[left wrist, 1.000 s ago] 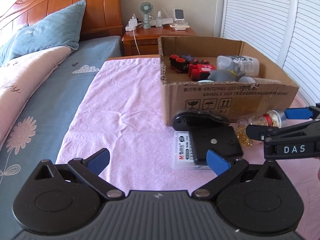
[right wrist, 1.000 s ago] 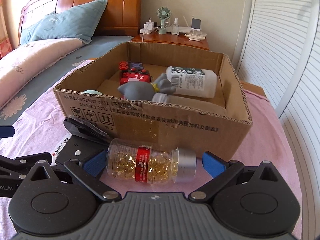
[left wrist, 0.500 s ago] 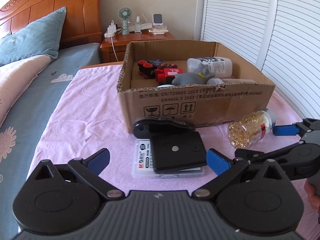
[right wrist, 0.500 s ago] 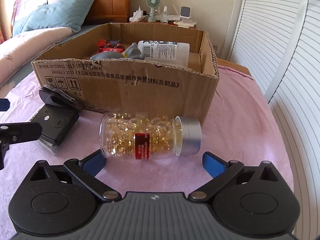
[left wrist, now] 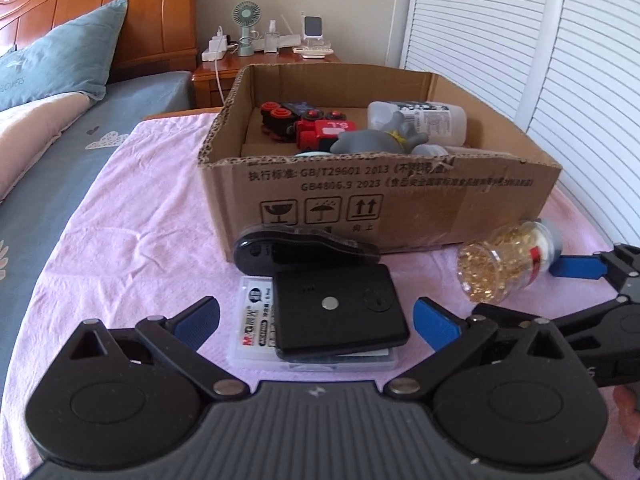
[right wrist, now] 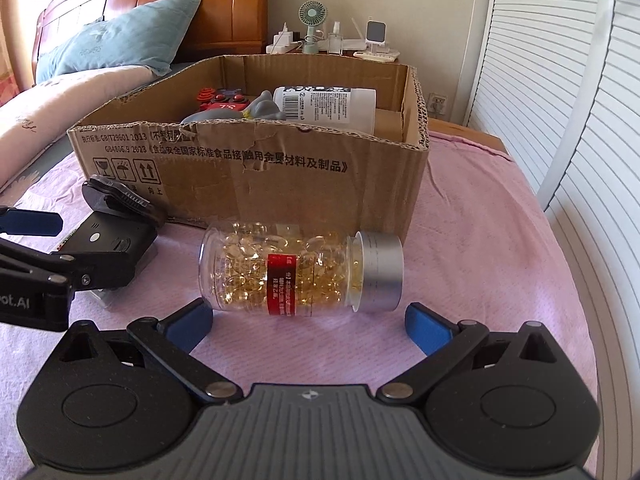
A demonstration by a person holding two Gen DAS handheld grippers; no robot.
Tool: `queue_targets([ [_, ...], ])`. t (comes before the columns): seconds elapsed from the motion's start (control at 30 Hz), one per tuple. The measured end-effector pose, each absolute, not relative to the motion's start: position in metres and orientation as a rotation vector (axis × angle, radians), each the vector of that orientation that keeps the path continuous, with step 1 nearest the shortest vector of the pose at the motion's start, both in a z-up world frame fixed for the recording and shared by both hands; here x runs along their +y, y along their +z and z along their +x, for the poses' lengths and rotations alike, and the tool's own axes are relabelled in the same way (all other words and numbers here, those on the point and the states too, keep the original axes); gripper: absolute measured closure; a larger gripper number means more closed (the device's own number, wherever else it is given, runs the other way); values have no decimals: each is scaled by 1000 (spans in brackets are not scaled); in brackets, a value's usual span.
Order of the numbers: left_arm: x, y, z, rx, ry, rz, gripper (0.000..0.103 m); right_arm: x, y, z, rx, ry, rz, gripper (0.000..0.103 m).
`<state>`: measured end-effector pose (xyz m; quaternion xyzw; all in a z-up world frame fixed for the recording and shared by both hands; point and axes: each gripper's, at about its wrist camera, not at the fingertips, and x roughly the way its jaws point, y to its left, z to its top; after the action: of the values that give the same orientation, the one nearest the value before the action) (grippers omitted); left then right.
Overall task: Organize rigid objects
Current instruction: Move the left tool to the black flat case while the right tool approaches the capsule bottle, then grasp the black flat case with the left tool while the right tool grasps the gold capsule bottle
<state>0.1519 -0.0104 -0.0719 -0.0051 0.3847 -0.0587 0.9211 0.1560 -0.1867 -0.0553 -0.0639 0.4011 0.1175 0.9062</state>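
Right tool [right wrist: 308, 326] spread wide, empty, short of capsule bottle [right wrist: 298, 274] lying beside box wall [right wrist: 280, 184]; left tool [left wrist: 316, 318] likewise.

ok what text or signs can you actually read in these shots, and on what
"GB/T29601 2013", "GB4806.9 2023": front wall of the cardboard box, along with Chinese print and fragile, umbrella and this-way-up signs.
"S.L", upside down: red toy train in the box.
"M&G": clear flat case.
"ot.AI", cut off: left gripper.
Capsule bottle label, white bottle label: too small.

Blue pillow [left wrist: 60, 68], desk fan [left wrist: 246, 26] on nightstand [left wrist: 272, 65].
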Motion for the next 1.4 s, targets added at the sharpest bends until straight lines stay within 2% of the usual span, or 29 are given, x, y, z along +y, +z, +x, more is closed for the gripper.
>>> queue_targets([
  [0.37,-23,-73,150,765,-139,52,1,-201,-51,150,861,304,-174,0],
  [0.47,-27,-74,150,766,-146,61,5,-203,-52,149,867,302,-166,0],
  [0.63,-27,-73,148,753,-136,84,26,-202,-52,148,861,299,-176,0],
  [0.7,-23,-71,147,755,-142,77,32,-202,-52,149,863,299,-170,0],
  [1.4,-6,-70,130,764,-181,142,32,-196,-50,147,863,288,-188,0],
])
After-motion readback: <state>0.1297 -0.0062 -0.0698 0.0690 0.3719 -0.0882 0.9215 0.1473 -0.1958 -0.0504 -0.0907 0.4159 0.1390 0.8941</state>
